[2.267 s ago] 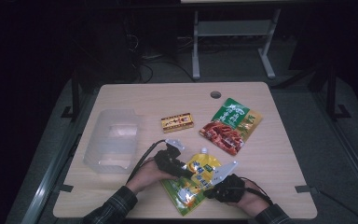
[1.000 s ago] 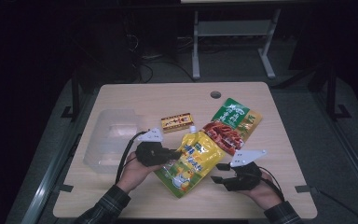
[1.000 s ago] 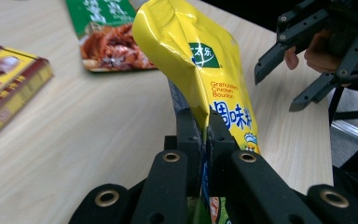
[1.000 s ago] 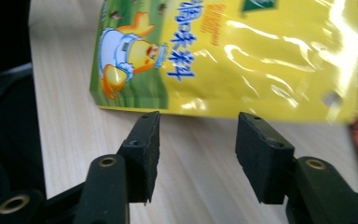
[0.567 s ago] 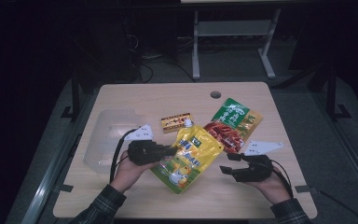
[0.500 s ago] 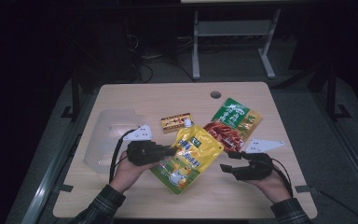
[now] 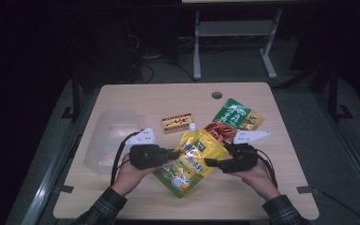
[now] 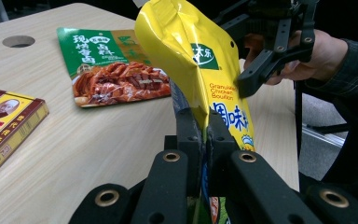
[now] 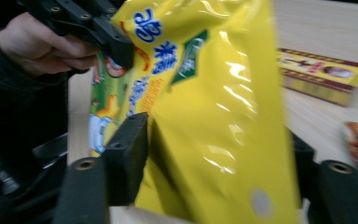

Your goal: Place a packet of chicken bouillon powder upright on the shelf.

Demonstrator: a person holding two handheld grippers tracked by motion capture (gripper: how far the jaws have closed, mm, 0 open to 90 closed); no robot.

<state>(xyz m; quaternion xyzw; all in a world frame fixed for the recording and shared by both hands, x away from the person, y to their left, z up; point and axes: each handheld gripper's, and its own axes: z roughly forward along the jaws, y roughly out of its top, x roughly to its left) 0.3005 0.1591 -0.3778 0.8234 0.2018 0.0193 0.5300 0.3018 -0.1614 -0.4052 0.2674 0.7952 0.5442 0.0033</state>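
A yellow chicken-bouillon pouch [image 7: 192, 159] with a white spout is held tilted above the table. My left gripper [image 7: 176, 153] is shut on the pouch's left edge; in the left gripper view the jaws [image 8: 204, 126] pinch the pouch [image 8: 200, 60] flat. My right gripper [image 7: 211, 162] is at the pouch's right side. Its jaws [image 9: 216, 133] stand wide with the pouch [image 9: 214, 93] between them and have just been closing. I see no firm pinch there. The right gripper [image 8: 256, 74] also appears beyond the pouch in the left gripper view, and the left gripper [image 9: 98, 28] in the right gripper view.
A green and red food packet [image 7: 229, 123] lies flat behind the pouch. A small yellow and maroon box [image 7: 178, 123] lies at the table's middle. A clear plastic container [image 7: 112, 136] stands at the left. A cable hole [image 7: 216, 95] is near the far edge.
My right gripper has come in leftward to the pouch's right side, and the pouch now sits between its jaws. My left gripper keeps its hold and has barely moved.
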